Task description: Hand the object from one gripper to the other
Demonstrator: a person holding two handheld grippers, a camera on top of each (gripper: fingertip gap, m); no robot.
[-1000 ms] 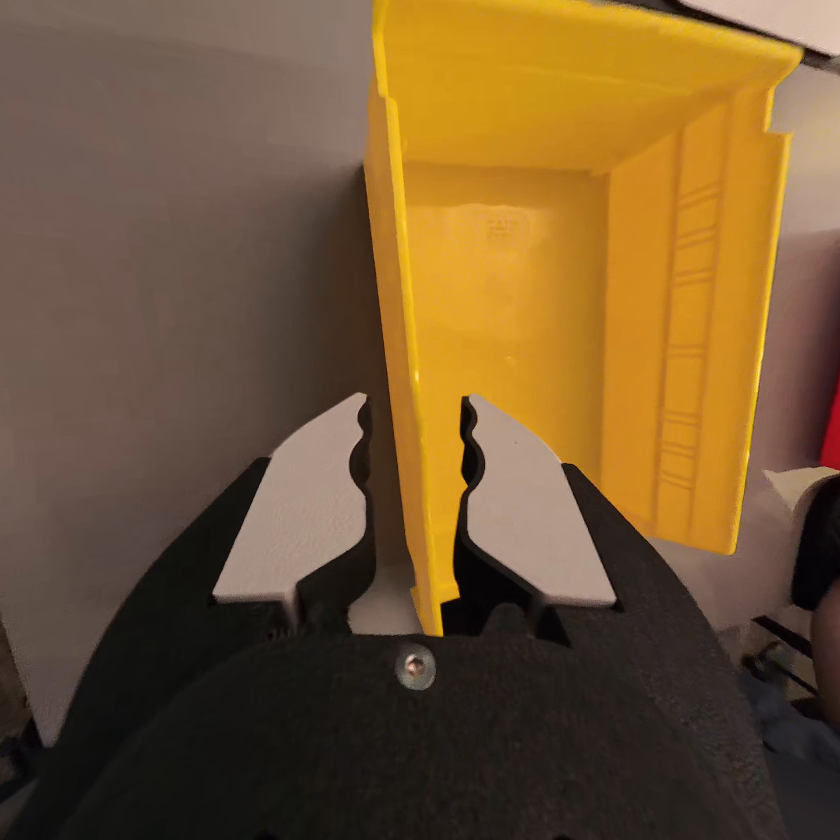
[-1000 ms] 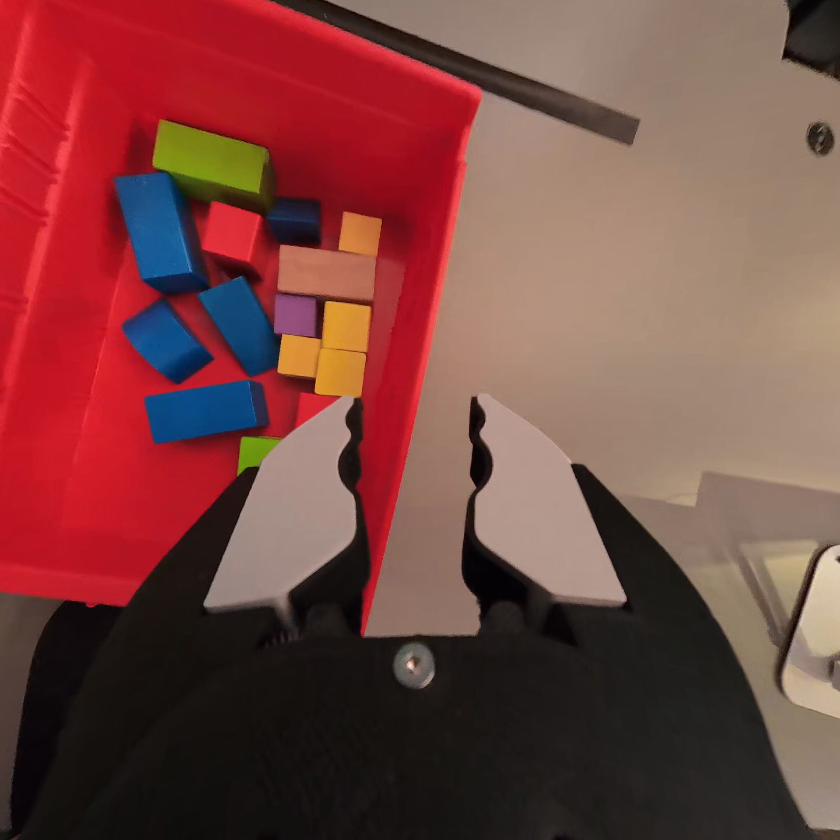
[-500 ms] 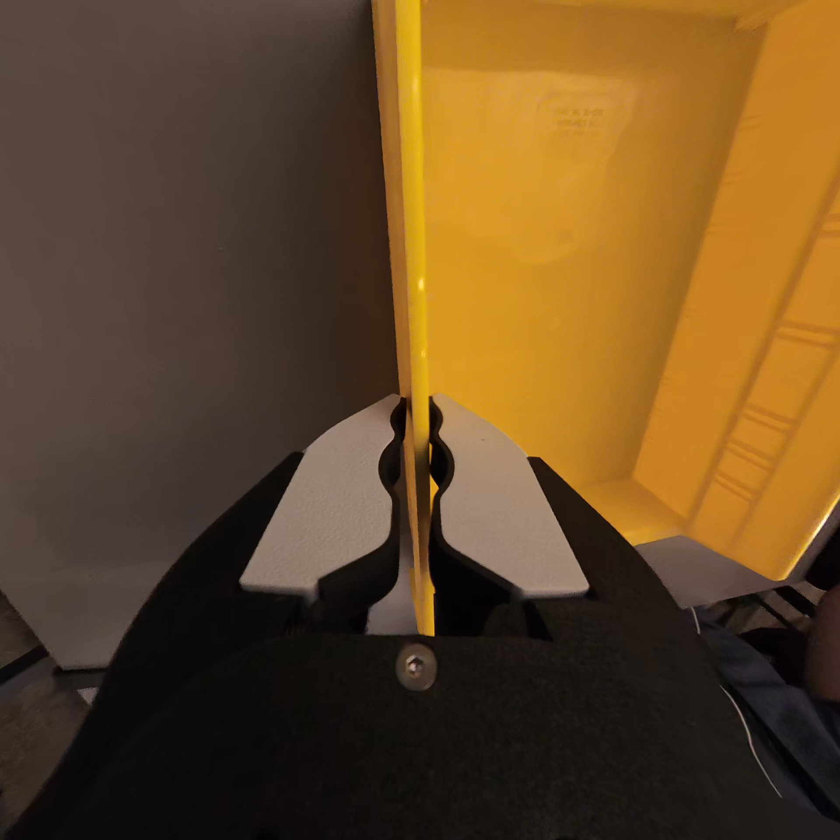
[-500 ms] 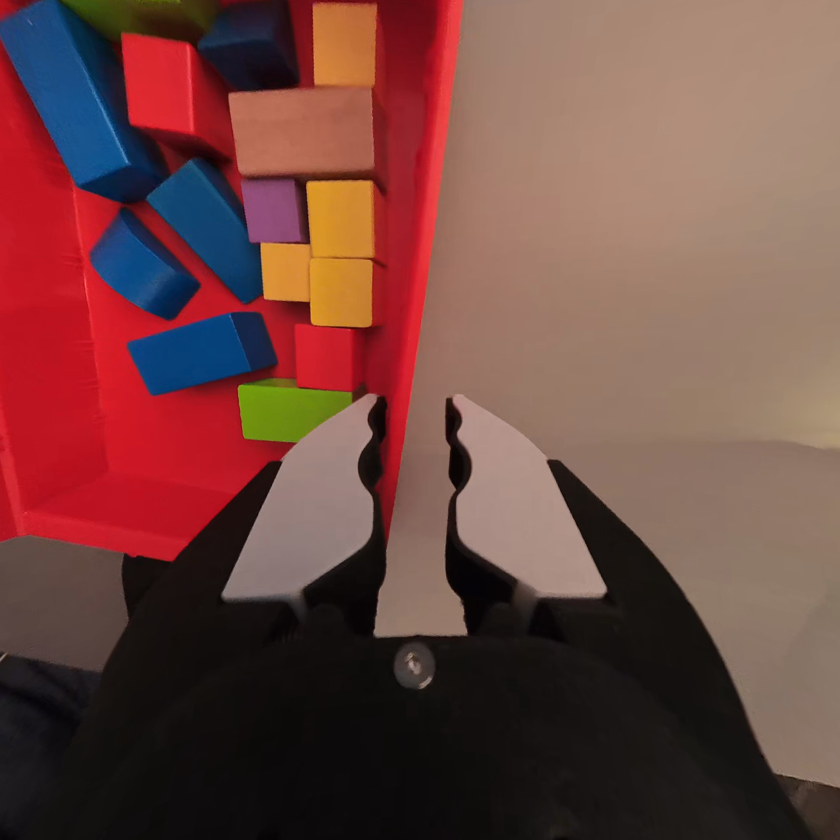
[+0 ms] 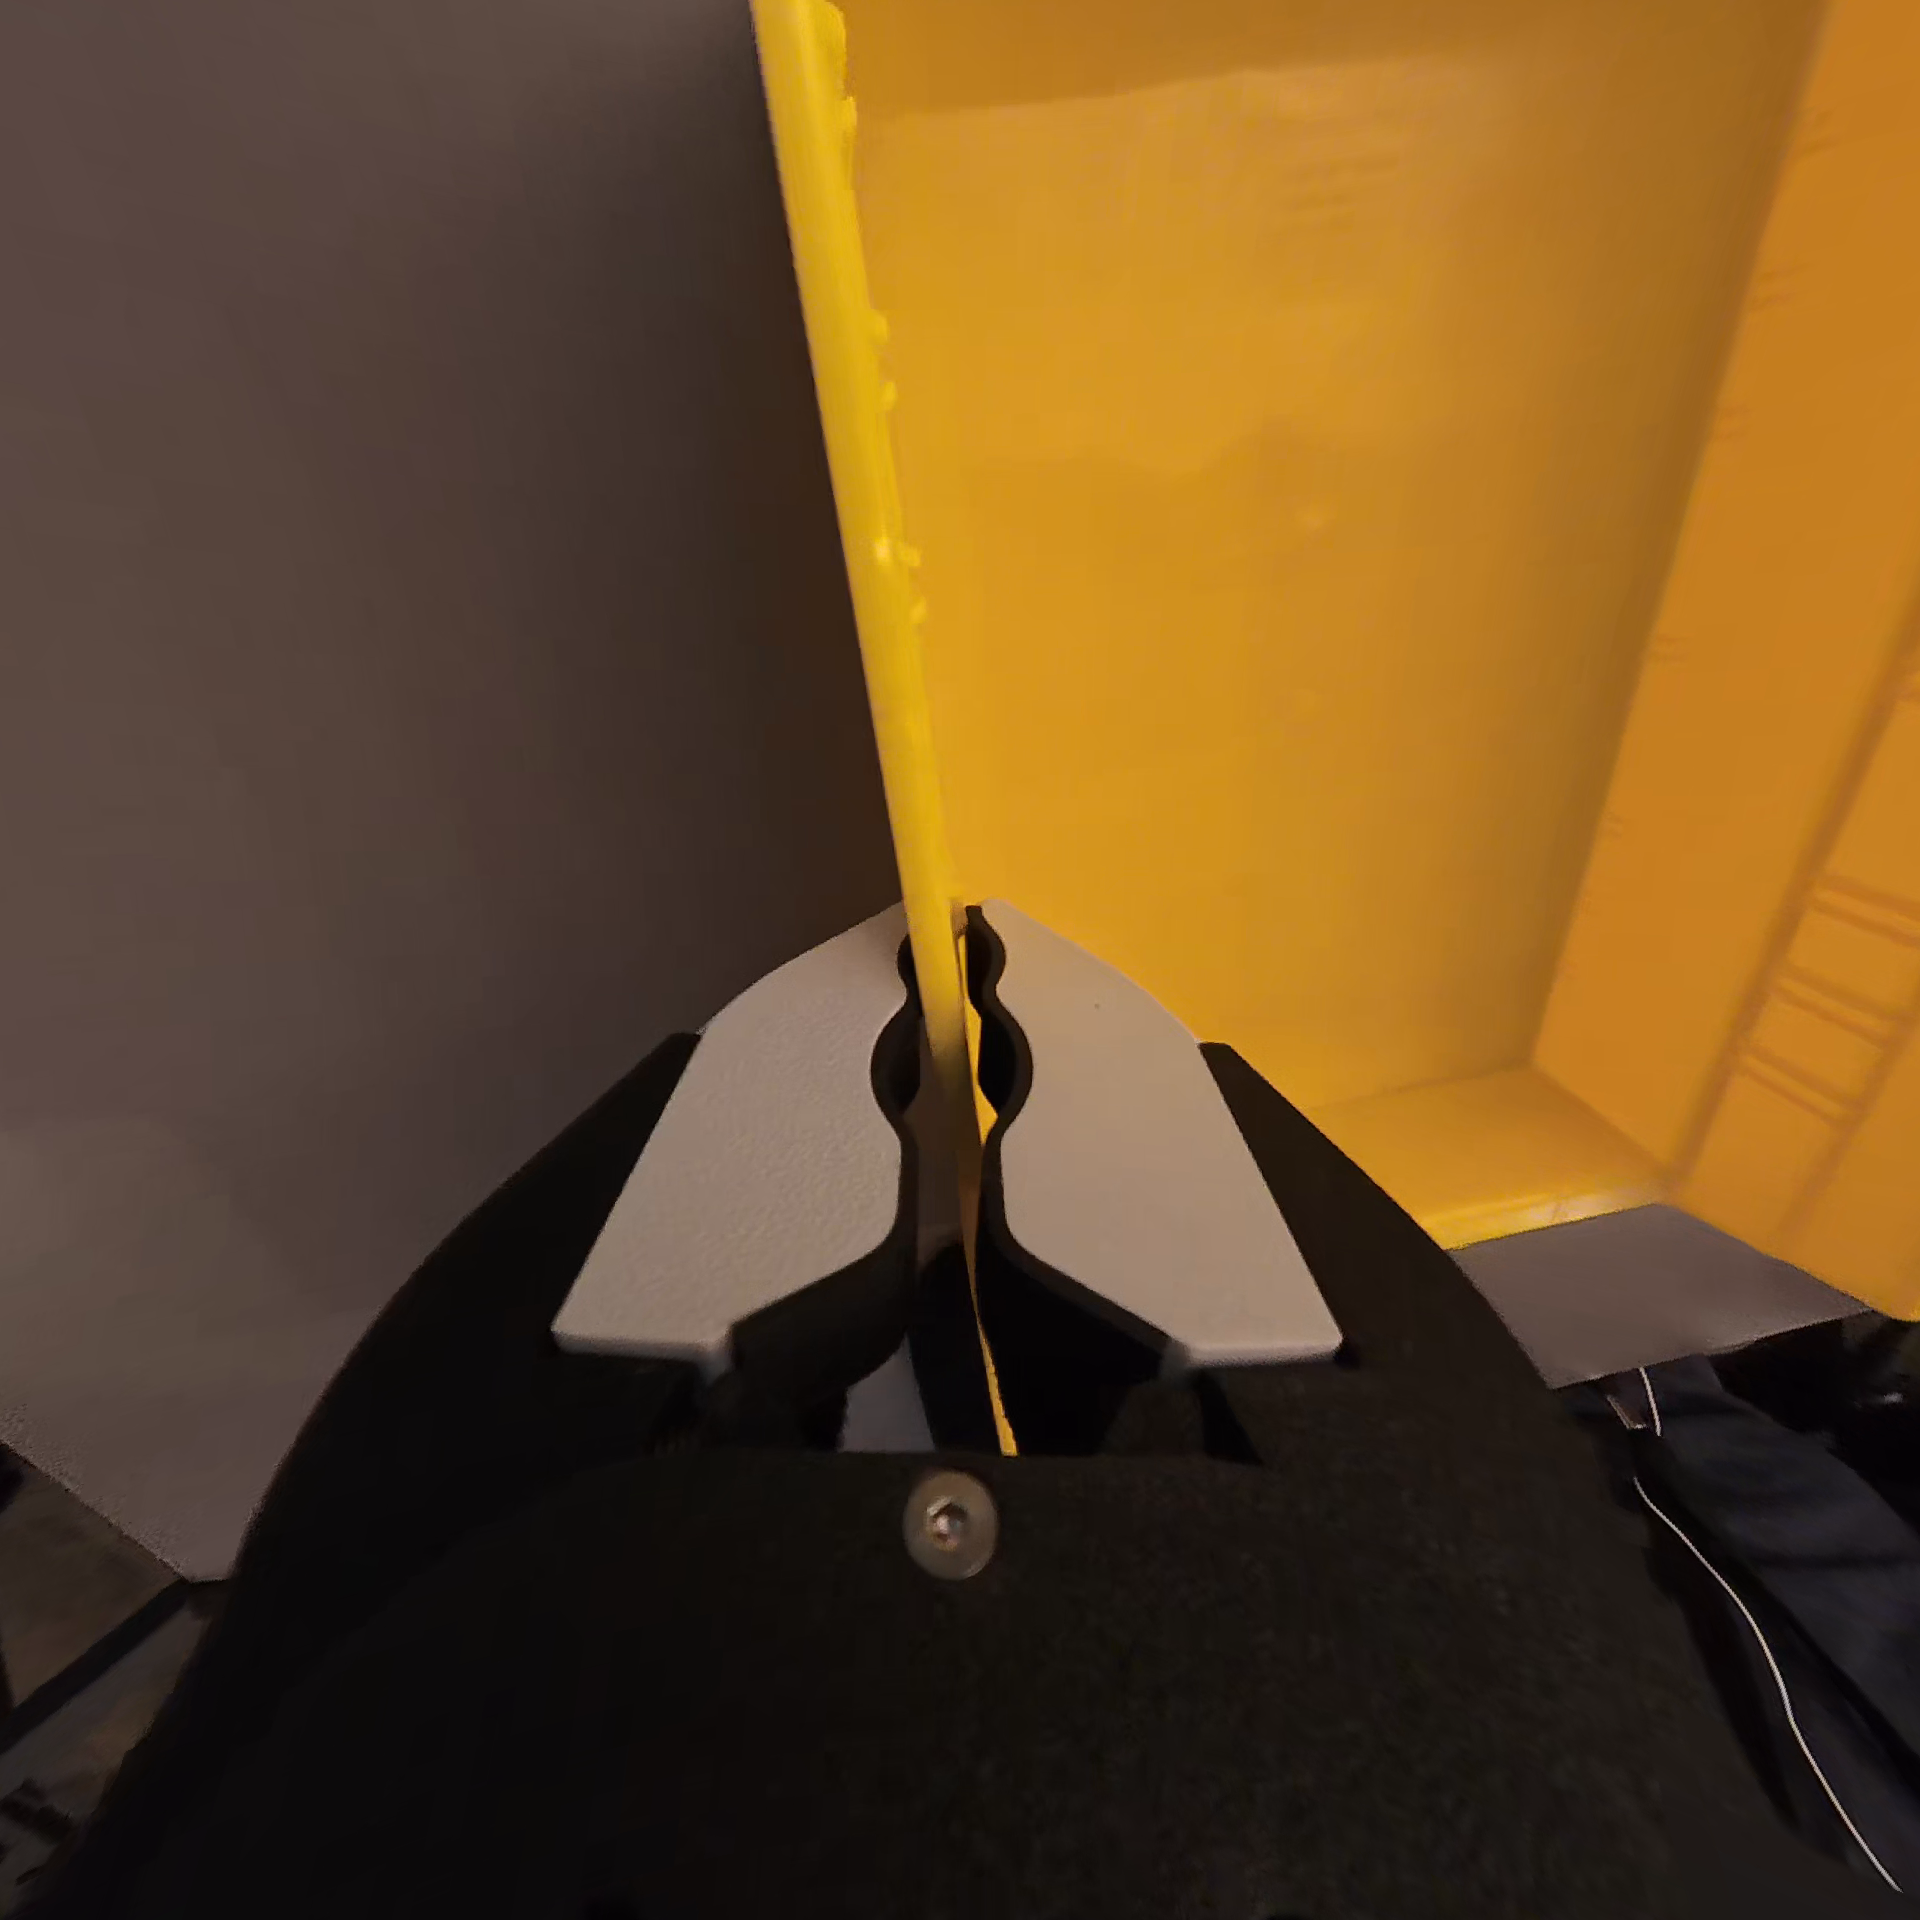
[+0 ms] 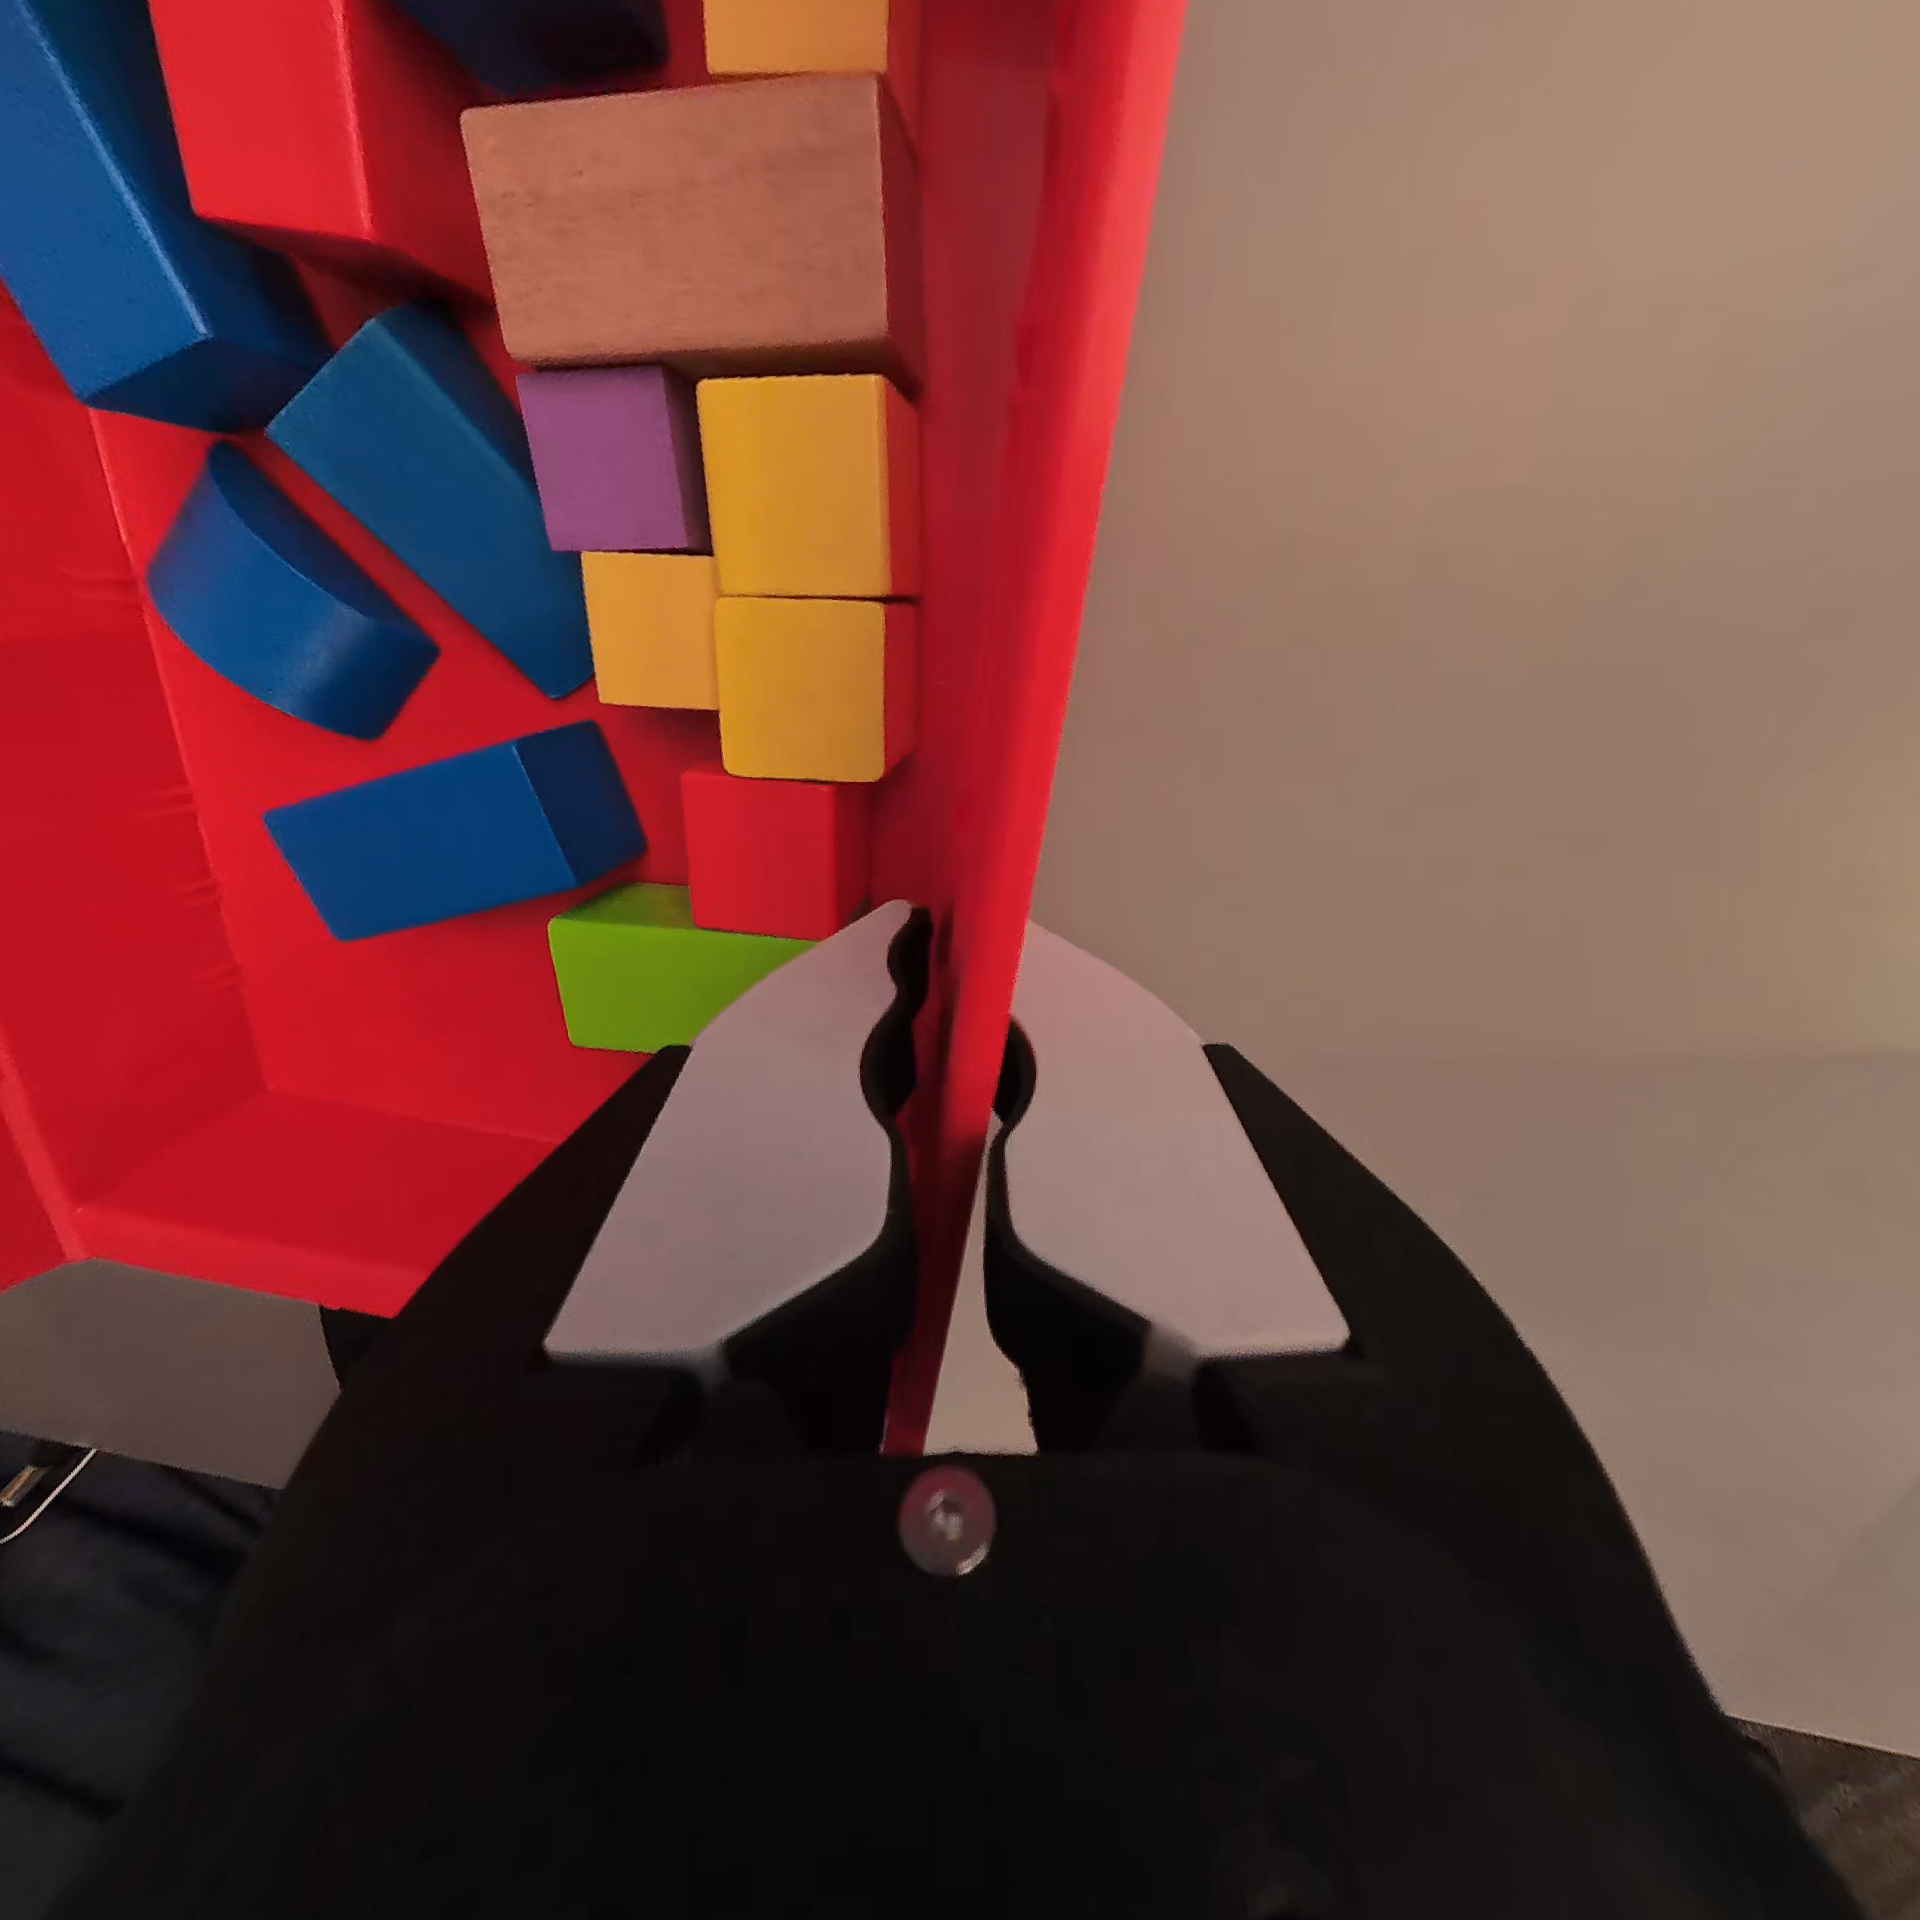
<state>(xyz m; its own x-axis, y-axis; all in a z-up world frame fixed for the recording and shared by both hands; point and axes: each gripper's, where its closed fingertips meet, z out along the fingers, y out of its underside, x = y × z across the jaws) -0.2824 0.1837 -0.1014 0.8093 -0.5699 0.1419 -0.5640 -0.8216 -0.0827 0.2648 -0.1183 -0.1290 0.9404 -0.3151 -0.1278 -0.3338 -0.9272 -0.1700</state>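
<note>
So both grippers are clamped onto bin walls right now. The left gripper (image 5: 943,920) has its jaws pinched tight on the thin side wall of the yellow bin (image 5: 1351,520), the wall running edge-on straight up the middle of the left wrist view. The bin's inside looks empty, its far wall ribbed. The right gripper (image 6: 951,920) is doing the same thing on the right-hand wall of the red bin (image 6: 997,520), one finger inside, one outside.

Compared with a second ago, both sets of jaws were wide open around those walls; half a second ago the left had already closed while the right was still partly open. Now both are shut, and each camera sits closer in.

The blocks are all in the red bin: a green block (image 6: 644,966) and a red block (image 6: 774,847) sit just past the inner fingertip, yellow blocks (image 6: 810,582) stacked against the gripped wall, a purple block (image 6: 608,457), a plain wood block (image 6: 686,218), several blue blocks (image 6: 447,821) scattered left.

Room-wise, the grey tabletop (image 5: 364,623) left of the yellow wall and right of the red one is open. The table's near edge shows low in both views.
</note>
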